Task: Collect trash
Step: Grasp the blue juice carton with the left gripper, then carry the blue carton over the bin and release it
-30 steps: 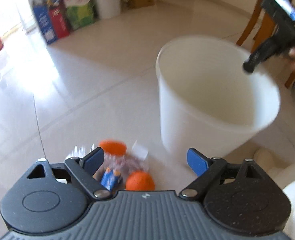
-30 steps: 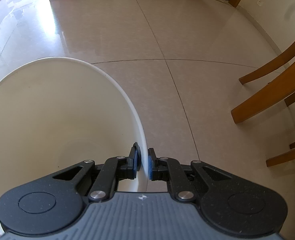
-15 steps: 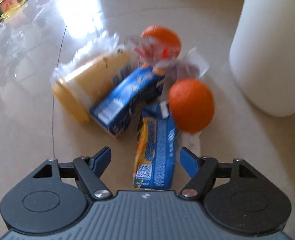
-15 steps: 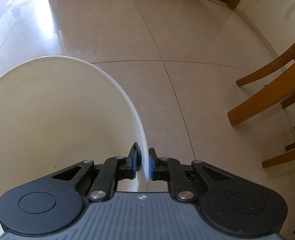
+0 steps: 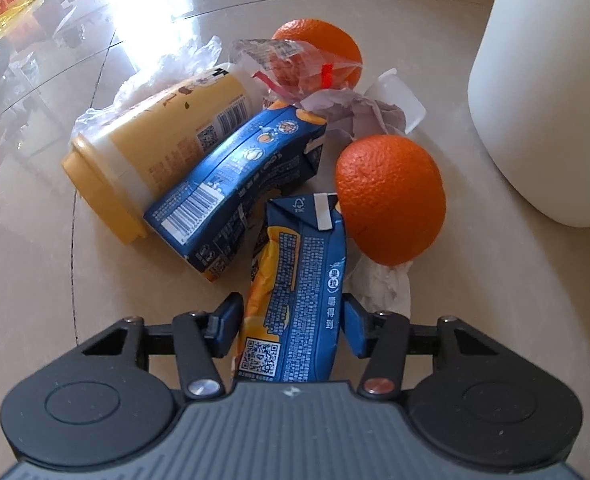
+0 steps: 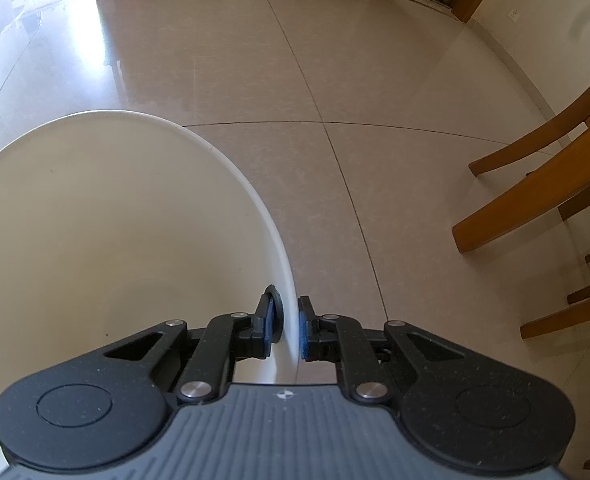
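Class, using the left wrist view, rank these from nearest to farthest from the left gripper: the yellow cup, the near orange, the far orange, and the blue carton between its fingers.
1. Blue carton, between the left gripper fingers.
2. Near orange, right of centre.
3. Yellow cup, lying at left.
4. Far orange, at the back, behind a clear wrapper.

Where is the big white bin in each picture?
Left wrist view: the white bin stands at the right edge, beside the near orange.
Right wrist view: the bin fills the lower left, and the right gripper pinches its rim.
Shared landmark: the shiny tiled floor.
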{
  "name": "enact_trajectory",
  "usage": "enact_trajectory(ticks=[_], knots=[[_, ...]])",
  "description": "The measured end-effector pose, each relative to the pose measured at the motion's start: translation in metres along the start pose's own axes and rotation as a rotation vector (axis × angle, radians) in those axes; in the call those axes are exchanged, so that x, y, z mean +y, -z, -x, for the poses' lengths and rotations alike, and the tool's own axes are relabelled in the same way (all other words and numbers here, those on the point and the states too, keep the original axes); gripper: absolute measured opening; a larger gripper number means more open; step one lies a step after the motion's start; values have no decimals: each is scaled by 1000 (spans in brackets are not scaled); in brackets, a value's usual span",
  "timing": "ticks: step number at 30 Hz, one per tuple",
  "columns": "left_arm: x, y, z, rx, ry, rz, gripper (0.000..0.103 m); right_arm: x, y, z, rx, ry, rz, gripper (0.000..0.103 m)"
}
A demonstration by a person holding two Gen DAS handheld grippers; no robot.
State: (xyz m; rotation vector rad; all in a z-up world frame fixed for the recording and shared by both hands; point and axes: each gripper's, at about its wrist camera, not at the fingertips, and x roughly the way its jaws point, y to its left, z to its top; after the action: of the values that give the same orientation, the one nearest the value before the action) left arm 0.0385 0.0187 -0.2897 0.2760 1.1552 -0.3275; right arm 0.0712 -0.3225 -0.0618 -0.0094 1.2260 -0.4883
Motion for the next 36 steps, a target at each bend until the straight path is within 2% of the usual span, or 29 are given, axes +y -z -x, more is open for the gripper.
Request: enact_trajectory(ticks=[3,4,9,17,20,26,29,36], knots=[[-2,-4,-9,11,-10,-7,54,1,0,0,-1,3,2,15],[-3,-5,-14,20,-17,-9,58,1,0,0,-2,4,4,15],[-4,-11,-17,11,-13,37,52,2,0,1,-1,4,1,15],[4,1,0,32,-4,37,52,1,-1,2,-1,4,1,16],[7,3,13,60,-17,0,52,2,-1,2,-1,7,5,16],[4,-13,56,102,4,-117,52,2,-3,2,5,7,-6,16],[0,-28,89,97,43,-162,52,3,-4,3,5,11,-3,16],[-23,-83,173,31,125,-281,52,5,-3,2,6,13,-5,16]])
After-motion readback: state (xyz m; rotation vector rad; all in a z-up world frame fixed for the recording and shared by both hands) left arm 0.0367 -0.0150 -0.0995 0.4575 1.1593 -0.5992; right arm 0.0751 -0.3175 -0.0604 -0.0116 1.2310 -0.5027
